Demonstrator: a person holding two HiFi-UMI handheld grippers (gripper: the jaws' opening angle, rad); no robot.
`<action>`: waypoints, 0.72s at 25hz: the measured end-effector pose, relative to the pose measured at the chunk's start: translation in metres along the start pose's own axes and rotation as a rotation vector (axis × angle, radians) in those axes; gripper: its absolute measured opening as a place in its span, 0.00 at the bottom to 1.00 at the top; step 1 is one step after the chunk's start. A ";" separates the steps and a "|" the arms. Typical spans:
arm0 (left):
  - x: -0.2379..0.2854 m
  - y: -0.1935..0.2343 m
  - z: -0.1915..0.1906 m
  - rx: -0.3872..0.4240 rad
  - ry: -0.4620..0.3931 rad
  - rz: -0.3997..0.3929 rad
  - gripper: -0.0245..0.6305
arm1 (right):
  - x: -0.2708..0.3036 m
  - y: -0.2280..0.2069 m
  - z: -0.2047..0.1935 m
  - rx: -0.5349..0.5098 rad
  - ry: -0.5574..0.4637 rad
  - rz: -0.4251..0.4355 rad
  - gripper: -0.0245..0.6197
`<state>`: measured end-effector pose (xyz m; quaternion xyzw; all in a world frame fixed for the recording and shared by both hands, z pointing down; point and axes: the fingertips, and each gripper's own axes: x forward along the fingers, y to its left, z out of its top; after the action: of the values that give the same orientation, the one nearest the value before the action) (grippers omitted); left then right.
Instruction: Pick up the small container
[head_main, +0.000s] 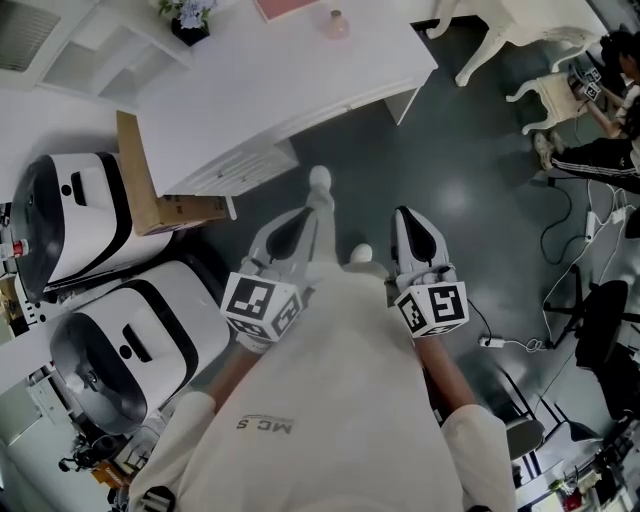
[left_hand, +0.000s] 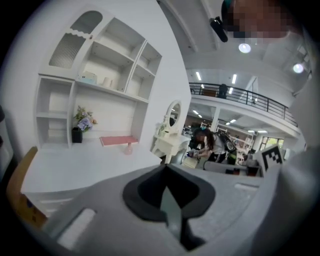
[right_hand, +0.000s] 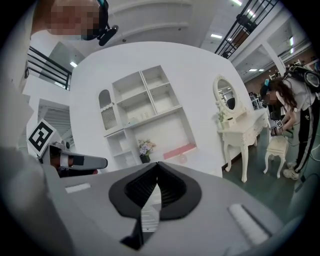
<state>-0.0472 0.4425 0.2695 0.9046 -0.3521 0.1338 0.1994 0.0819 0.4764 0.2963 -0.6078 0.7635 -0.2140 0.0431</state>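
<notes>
Left tool (left_hand: 166, 169) and right tool (right_hand: 156, 167), both closed and empty, face the counter (head_main: 300, 80); near its far edge stands the small pink container (head_main: 337, 22), probably light, rigid and best gripped across its body.

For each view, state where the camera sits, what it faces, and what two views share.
Head view: on the person's head, looking steeply down at torso, left gripper, right gripper.
Left gripper view: rides the left gripper, facing the white desk past its shut jaws.
Right gripper view: rides the right gripper, facing the shelf unit; left gripper shows too.
Shared: both gripper views show the small pink container.
</notes>
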 end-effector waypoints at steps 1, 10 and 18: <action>0.012 0.009 0.002 -0.009 0.000 -0.005 0.04 | 0.014 -0.006 0.003 -0.008 -0.003 -0.001 0.04; 0.145 0.132 0.074 -0.049 0.009 -0.042 0.04 | 0.201 -0.041 0.060 -0.072 0.019 0.009 0.04; 0.236 0.250 0.173 -0.052 -0.006 -0.066 0.04 | 0.374 -0.054 0.119 -0.165 0.052 -0.008 0.04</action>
<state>-0.0328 0.0578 0.2733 0.9107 -0.3258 0.1153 0.2262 0.0738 0.0805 0.2824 -0.6067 0.7768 -0.1664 -0.0280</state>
